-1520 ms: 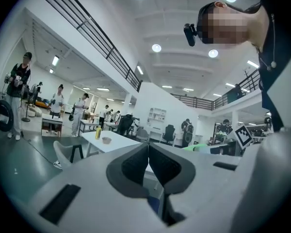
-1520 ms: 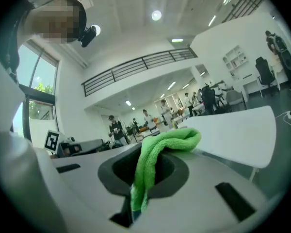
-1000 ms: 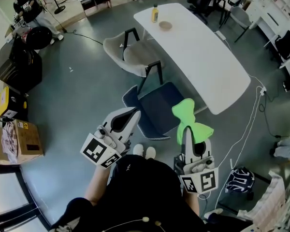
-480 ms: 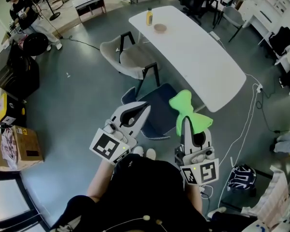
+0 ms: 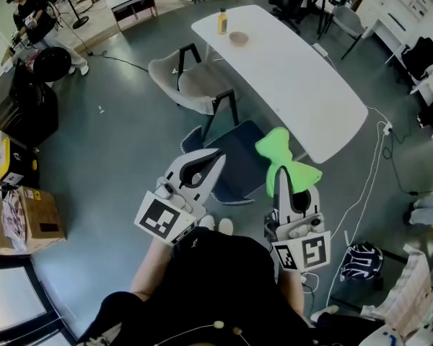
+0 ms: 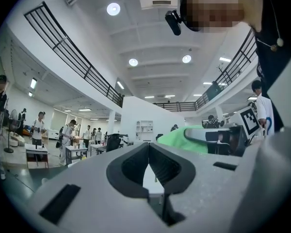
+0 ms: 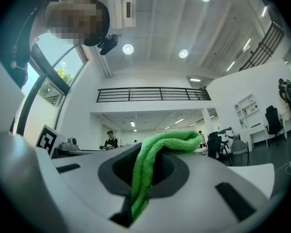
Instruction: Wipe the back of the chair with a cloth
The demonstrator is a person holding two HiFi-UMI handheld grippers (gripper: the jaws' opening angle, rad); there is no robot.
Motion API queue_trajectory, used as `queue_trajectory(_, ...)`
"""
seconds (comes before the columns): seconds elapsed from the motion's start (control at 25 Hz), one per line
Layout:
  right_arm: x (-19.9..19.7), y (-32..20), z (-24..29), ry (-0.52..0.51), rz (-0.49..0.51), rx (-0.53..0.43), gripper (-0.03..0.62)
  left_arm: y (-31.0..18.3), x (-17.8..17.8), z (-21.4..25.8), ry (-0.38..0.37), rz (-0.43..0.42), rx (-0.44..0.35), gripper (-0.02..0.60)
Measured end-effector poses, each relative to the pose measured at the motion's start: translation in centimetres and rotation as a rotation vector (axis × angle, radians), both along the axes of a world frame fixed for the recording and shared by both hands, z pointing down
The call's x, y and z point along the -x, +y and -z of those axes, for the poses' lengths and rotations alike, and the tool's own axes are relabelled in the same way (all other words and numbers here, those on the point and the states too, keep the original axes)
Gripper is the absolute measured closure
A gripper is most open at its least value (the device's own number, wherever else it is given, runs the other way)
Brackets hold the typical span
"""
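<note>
As the right gripper (image 5: 282,177) clamps the cloth (image 5: 286,158) — bunched past its tips — the left gripper (image 5: 217,158), jaws together and empty, hangs beside it; the chair (image 5: 242,152) sits just ahead of both.

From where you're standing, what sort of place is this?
Probably a big open-plan office or lab hall. There is a long white table on a wide grey floor, a railed mezzanine balcony under a high ceiling, and several people standing at small desks.
</note>
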State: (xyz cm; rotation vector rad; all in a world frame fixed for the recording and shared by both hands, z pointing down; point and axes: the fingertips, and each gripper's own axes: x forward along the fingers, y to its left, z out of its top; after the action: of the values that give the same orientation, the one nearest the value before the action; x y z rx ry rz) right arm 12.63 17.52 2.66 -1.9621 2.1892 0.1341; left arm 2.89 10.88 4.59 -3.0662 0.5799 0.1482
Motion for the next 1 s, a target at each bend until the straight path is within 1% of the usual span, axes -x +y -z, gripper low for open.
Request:
queue_trajectory(0.24,-0.6,-0.3,-0.8,0.012,-0.018,0.029,0.574,-0.1,-0.6,-0.4,-0.051,0.026,-0.023,0.576)
queue_trajectory(0.36,-0.8,-0.4,-1.2,0.007,-0.027,0.046,0.574,-0.2,-0.6,-0.4,-0.059,0.035,-0.023,0.577)
queue_trajectory(0.48,-0.9,-0.4,-1.6,0.005,-0.041,0.059,0.576,-0.3,-0.3,-0.7,-0.054,0.032,0.001,0.577)
queue_trajectory(0.6,-1.0,-0.5,-1.8,0.011,-0.054,0.068,0.576,-0.3,-0.3,-1.2,-0.047,0.004,0.027,0.577)
queue_trajectory(0.72,-0.9,-0.5,-2.2,0.017,-0.061,0.081,0.576,0.0,-0.4,-1.5,-0.007,-0.032,0.099,0.577)
queue_trajectory(0.76,-0.9,-0.5,-2.3,0.018,-0.061,0.085,0.576,0.2,-0.4,-1.5,0.005,-0.040,0.110,0.577)
queue_trajectory(0.84,-0.8,-0.5,-2.5,0.022,-0.062,0.091,0.576,0.6,-0.7,-1.6,-0.005,-0.050,0.088,0.577)
queue_trajectory(1.0,-0.6,-0.6,-2.5,0.021,-0.053,0.094,0.576,1.5,-1.3,-1.8,-0.073,-0.063,-0.011,0.577)
